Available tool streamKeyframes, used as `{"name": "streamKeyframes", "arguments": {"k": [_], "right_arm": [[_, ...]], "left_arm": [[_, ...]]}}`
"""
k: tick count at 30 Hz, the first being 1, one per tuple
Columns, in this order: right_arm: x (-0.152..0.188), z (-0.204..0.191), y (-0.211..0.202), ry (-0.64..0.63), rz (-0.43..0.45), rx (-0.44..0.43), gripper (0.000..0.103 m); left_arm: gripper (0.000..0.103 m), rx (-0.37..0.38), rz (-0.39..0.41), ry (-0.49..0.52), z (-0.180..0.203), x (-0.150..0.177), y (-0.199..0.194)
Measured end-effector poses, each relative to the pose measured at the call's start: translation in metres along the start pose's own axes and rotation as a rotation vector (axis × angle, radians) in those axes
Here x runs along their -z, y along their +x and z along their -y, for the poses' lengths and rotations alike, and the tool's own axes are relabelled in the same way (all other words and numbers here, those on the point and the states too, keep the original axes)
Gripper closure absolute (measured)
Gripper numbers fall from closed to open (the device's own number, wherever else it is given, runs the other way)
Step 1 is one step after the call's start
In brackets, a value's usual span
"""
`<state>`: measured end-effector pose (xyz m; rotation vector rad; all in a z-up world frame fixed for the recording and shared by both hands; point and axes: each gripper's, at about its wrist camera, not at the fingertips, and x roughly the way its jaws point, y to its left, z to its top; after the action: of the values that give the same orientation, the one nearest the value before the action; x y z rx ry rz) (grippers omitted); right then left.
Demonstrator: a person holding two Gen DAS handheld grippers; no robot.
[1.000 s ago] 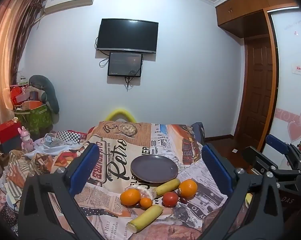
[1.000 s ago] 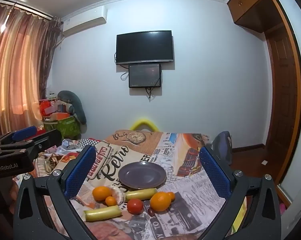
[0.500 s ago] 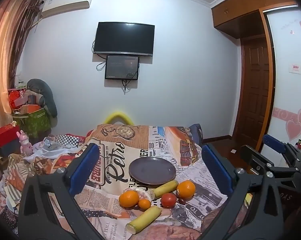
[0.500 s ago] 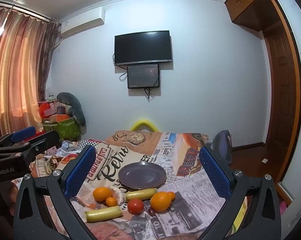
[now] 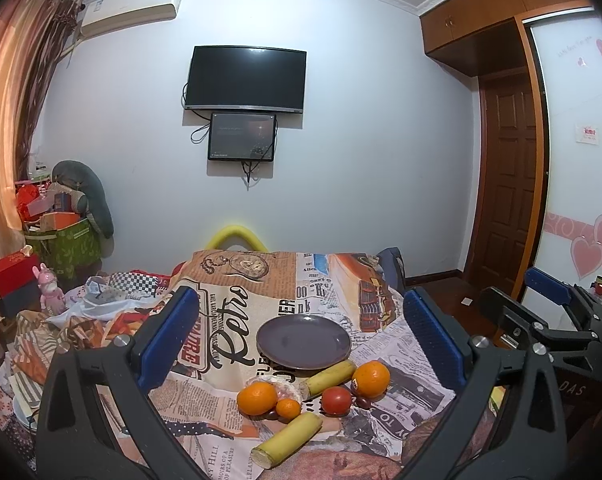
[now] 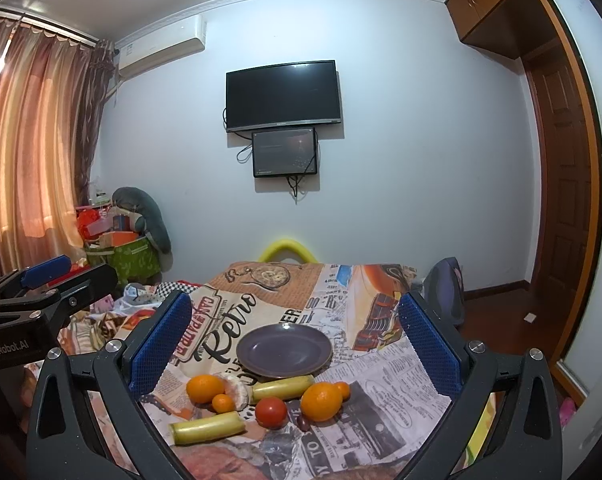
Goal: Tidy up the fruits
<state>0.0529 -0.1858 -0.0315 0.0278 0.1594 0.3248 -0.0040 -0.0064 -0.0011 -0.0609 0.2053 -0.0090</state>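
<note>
An empty dark purple plate (image 5: pixel 303 342) (image 6: pixel 284 350) sits on a newspaper-print cloth (image 5: pixel 229 312). In front of it lie two large oranges (image 5: pixel 257 398) (image 5: pixel 371 379), a small orange (image 5: pixel 288 408), a red tomato (image 5: pixel 336 400) (image 6: pixel 271 412) and two yellow-green cut stalks (image 5: pixel 287 434) (image 5: pixel 329 376). My left gripper (image 5: pixel 301 340) is open and empty, held above and short of the fruit. My right gripper (image 6: pixel 295 344) is open and empty too, beside it; it shows at the right edge of the left wrist view (image 5: pixel 557 312).
The cloth covers a table with rumpled cloths and clutter (image 5: pixel 81 312) on its left. A dark chair back (image 6: pixel 445 292) stands at the far right corner. A TV (image 5: pixel 245 80) hangs on the far wall; a wooden door (image 5: pixel 509 184) is at right.
Both views have shifted slightly, the left one tilting down a little so the fruit sits a bit higher in frame. The fruit and plate have not moved. Both grippers stay open.
</note>
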Motion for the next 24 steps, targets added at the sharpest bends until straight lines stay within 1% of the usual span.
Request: {"name": "streamKeyframes", "arguments": {"k": [24], "right_arm": [[-0.0030, -0.0005, -0.0017, -0.007, 0.007, 0.001, 0.000]], "left_arm": [[0.000, 0.006, -0.004, -0.006, -0.0005, 0.0001, -0.0007]]}}
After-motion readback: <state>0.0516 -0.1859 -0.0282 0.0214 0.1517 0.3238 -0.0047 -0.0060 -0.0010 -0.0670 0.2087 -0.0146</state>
